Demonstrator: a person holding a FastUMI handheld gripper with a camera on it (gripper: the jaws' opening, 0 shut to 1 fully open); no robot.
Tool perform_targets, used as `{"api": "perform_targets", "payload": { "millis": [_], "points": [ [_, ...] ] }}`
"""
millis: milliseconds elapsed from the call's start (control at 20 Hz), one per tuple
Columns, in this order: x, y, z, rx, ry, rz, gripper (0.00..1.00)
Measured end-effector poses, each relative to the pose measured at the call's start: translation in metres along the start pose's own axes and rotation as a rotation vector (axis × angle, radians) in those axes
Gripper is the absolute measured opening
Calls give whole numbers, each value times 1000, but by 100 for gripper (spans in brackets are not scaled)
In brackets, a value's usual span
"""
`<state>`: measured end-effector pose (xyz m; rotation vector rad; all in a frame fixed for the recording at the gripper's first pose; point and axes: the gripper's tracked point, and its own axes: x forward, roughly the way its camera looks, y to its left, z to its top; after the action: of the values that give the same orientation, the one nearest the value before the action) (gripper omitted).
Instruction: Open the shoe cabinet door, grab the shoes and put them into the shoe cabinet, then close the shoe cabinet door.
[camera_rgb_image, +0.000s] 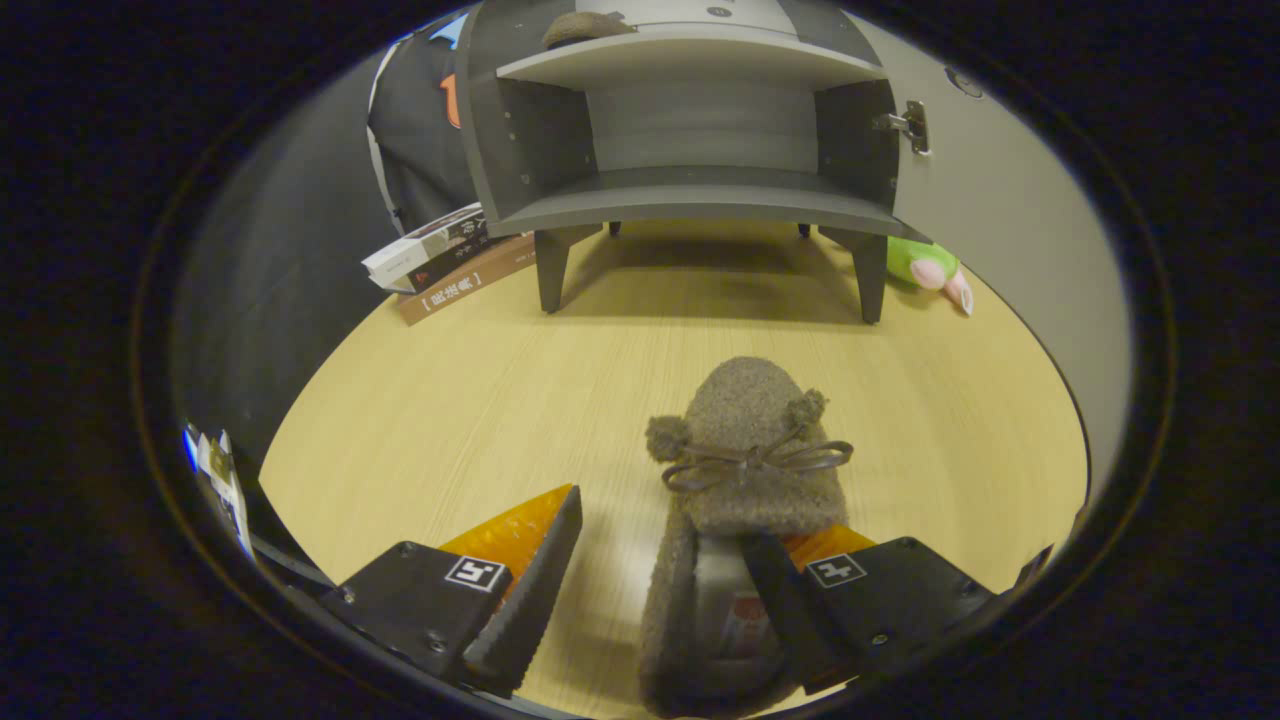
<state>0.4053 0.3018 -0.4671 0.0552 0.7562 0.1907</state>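
Gripping stage: the slipper lies on the worktop, toe toward the cabinet, heel opening between the fingers.
Fingers: spread wide; the gripper straddles the heel end. One finger reaches into the slipper's opening, the other stands clear of its outer wall, so nothing is clamped yet.
Reason for pose: judged as a pinch on the side wall of the heel, a thin edge suited to two fingers.
Slipper material: fuzzy, soft knit, rounded toe, two pompoms and a thin cord bow; likely to sag when lifted.
Cabinet: door swung open beside it, metal hinge exposed; flat matte panels, tapered legs. Lower shelf bare, ready for loading. A second fuzzy item sits on the shelf above, probably the other slipper.
Worktop: pale wood grain, smooth.
Surroundings: stacked books beside the cabinet's leg; a plush toy behind the door.
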Motion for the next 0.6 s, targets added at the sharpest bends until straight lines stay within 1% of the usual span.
{"api": "perform_targets", "payload": {
  "millis": [100,200,300,350,450,600],
  "points": [
    [5,-6,1,5,-2,-19,84],
    [5,-21,4,10,-14,-56,52],
    [0,-12,3,27,-4,-3,20],
    [-1,-12,4,18,5,11,11],
    [-10,-8,7,16,1,39,6],
    [-39,-2,24,-31,-59,48,6]
  ]
}}
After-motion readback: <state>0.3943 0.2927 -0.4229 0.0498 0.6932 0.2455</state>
